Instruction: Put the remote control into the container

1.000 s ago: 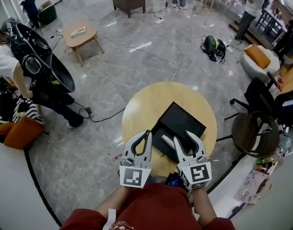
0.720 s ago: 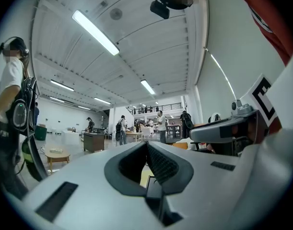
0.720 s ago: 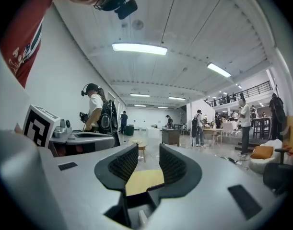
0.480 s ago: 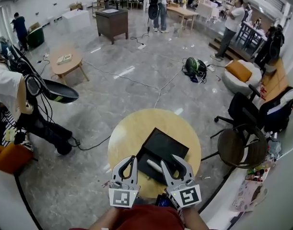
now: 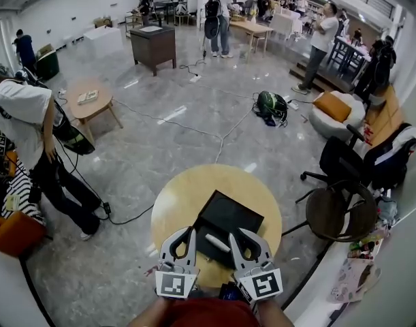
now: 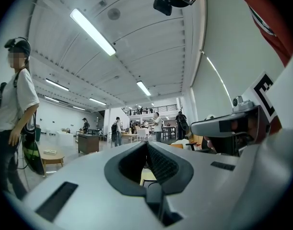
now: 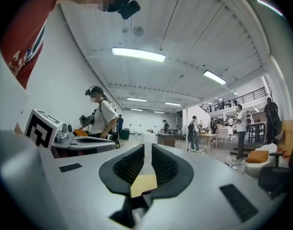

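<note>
On the round table (image 5: 180,203), the white remote control (image 5: 218,242) lies in the black container (image 5: 231,216) near its 6 o'clock edge, so the placing looks done. Right gripper (image 5: 243,237), at 5 o'clock: jaws closing with nothing between them, presumably because the load is down. Left gripper (image 5: 182,236), at 7 o'clock: clenched, empty, apparently idle.

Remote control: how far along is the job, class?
Seemingly done: the white remote control lies at the near end of the black container on the round table. In hand: nothing; the right gripper is closing its jaws on air, the left gripper is shut, empty. Left: at most, confirming it sits fully inside.
</note>
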{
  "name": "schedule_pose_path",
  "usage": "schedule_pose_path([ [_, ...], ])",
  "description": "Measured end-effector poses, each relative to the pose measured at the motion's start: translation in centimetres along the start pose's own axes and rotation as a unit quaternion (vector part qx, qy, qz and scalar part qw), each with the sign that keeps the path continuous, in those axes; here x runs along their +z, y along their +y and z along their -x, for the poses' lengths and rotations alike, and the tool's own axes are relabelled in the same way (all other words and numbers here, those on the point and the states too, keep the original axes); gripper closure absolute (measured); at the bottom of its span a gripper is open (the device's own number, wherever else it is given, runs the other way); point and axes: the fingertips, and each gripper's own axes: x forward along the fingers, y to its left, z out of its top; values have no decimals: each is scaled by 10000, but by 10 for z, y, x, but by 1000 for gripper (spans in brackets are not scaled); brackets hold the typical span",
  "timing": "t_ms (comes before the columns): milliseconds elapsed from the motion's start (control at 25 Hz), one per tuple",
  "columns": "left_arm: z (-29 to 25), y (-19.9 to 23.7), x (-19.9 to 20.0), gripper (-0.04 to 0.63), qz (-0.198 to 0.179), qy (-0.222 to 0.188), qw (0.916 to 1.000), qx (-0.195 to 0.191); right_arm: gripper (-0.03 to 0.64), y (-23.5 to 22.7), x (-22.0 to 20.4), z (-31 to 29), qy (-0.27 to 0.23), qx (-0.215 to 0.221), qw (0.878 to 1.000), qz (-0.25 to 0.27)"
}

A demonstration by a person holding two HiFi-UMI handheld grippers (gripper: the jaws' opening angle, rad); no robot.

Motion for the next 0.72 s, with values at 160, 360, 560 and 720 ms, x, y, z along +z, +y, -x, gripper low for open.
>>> schedule_pose_path([
  [160, -2, -5, -2, 580, -30, 1, 9999, -98, 566, 0, -5, 0, 124, -79, 9999, 15],
  [360, -6, -15, -3, 580, -53, 14, 9998, -215, 571, -1, -14, 4, 174, -33, 9998, -21],
  [560, -11, -18, -2, 580, -45, 13, 9995, -308, 592, -3, -18, 2, 253, -136, 9996, 12],
  [720, -10, -18, -4, 580, -57, 28, 9994, -343, 594, 0, -19, 1, 198, -129, 9997, 33],
])
